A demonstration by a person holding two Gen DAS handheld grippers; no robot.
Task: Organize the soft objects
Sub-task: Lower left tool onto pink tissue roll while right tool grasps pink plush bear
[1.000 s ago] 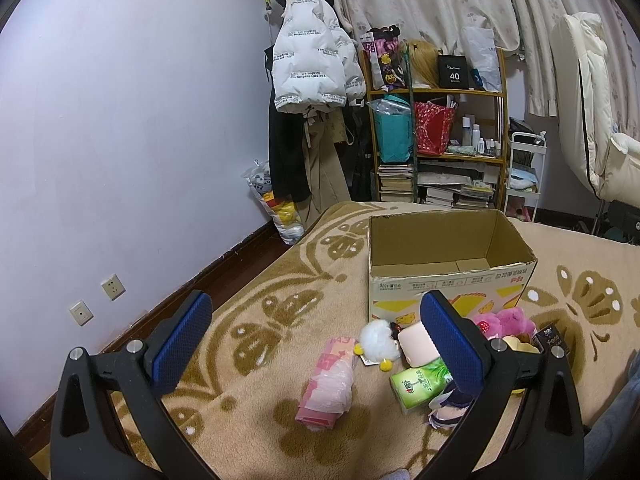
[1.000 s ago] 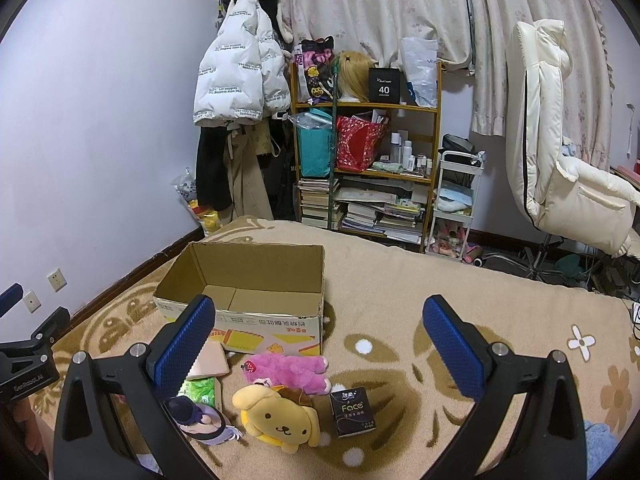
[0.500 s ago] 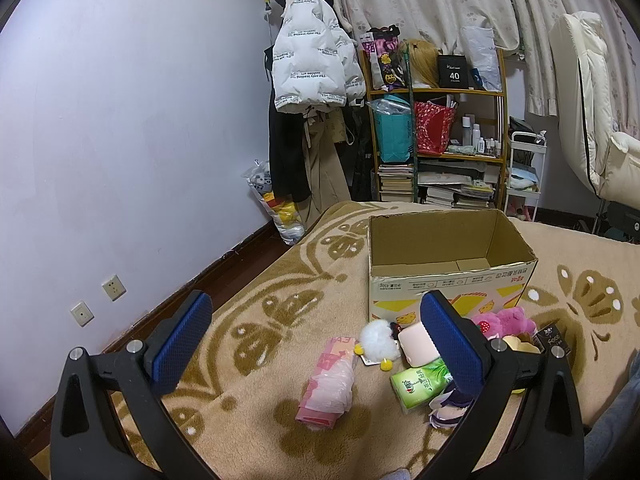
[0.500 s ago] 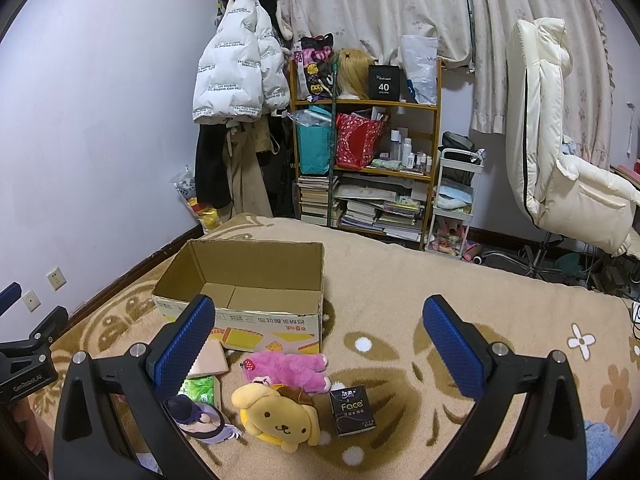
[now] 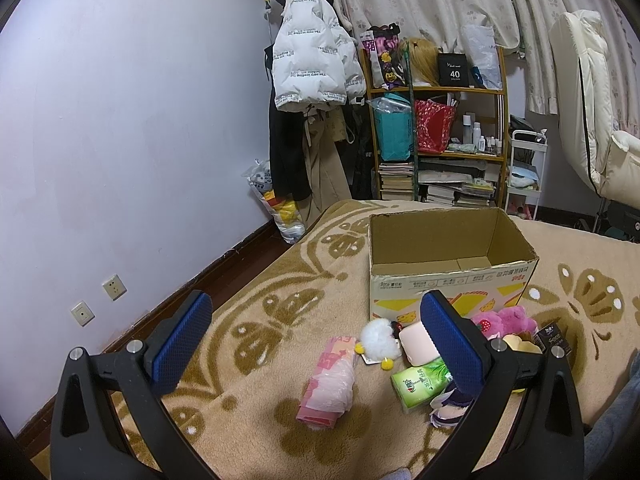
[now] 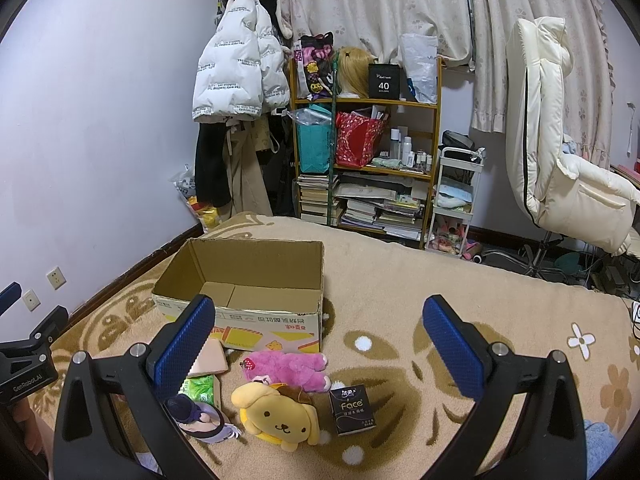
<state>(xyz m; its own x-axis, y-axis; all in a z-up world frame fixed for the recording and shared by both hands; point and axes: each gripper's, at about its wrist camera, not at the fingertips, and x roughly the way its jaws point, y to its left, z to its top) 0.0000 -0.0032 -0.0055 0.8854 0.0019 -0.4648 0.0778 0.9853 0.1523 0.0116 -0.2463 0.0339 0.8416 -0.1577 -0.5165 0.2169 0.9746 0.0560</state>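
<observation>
An open, empty cardboard box (image 5: 452, 276) (image 6: 256, 312) stands on the patterned blanket. In front of it lie a pink tissue pack (image 5: 330, 384), a white fluffy toy (image 5: 379, 343), a pink pad (image 5: 416, 340), a green tissue pack (image 5: 420, 382), a pink plush (image 6: 286, 366), a yellow dog plush (image 6: 278, 416), a purple-haired doll (image 6: 200, 416) and a black Face box (image 6: 352, 408). My left gripper (image 5: 316, 344) is open and empty above the pink pack. My right gripper (image 6: 320, 344) is open and empty above the plush toys.
A wall with sockets (image 5: 114, 286) runs along the left. A coat rack with a white jacket (image 5: 308, 68), a full bookshelf (image 6: 368, 168), a white trolley (image 6: 456, 200) and a cream chair (image 6: 560, 160) stand behind the bed.
</observation>
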